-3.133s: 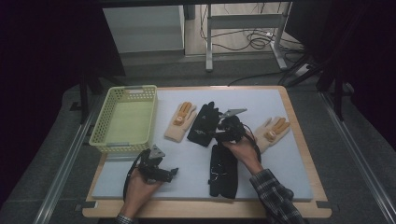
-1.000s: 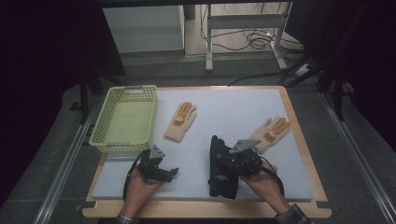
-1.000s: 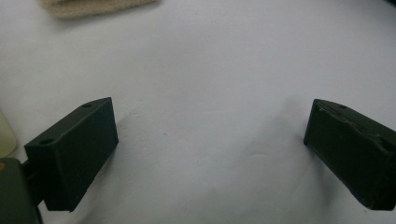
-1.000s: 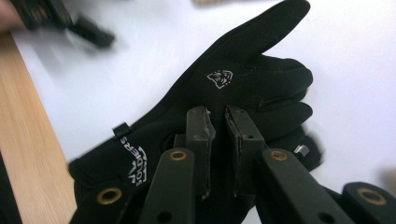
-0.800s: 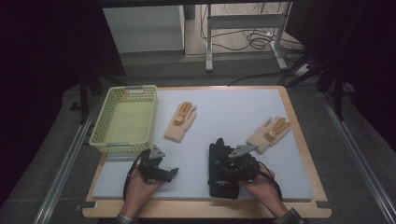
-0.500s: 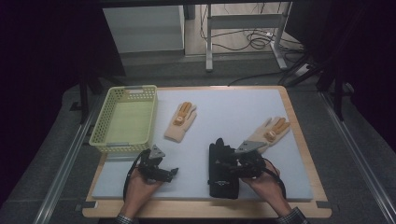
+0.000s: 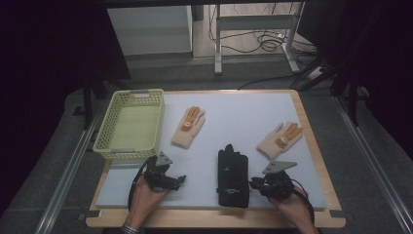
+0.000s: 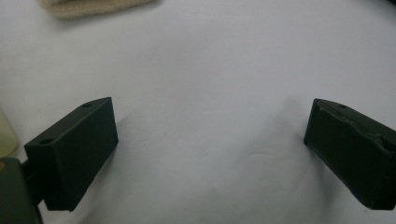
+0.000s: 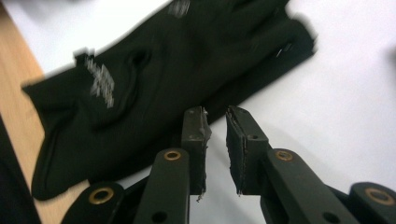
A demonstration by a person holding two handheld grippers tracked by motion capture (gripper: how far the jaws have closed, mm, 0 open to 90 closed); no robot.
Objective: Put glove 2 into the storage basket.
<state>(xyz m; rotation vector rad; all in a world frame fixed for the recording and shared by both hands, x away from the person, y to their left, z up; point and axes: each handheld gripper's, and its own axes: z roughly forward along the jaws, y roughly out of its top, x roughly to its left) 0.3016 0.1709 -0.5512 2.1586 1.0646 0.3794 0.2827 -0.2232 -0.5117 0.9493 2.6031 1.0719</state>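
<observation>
currently the work in hand is pairing and sorting gloves on the white mat (image 7: pixel 243 114). the black gloves (image 7: pixel 233 176) lie stacked at the mat's near edge, between the two hands. the right gripper (image 7: pixel 255 184) sits just right of the stack, its tips at the stack's right edge; its jaws have just been closing and now stand nearly together, a thin gap left, with nothing between them. in the right gripper view the black fabric lies just beyond the tips. the left gripper (image 7: pixel 181 179) rests on the mat left of the stack, jaws wide apart and empty. two tan gloves (image 7: pixel 188 127) (image 7: pixel 280 140) lie well apart, farther back from the stack, and the basket (image 7: pixel 130 126) stands at the mat's left side.

judged step: the black pair appears set down and released. next move likely calls for lifting the right gripper clear of the stack, reopening, and reaching to the nearer tan glove.
</observation>
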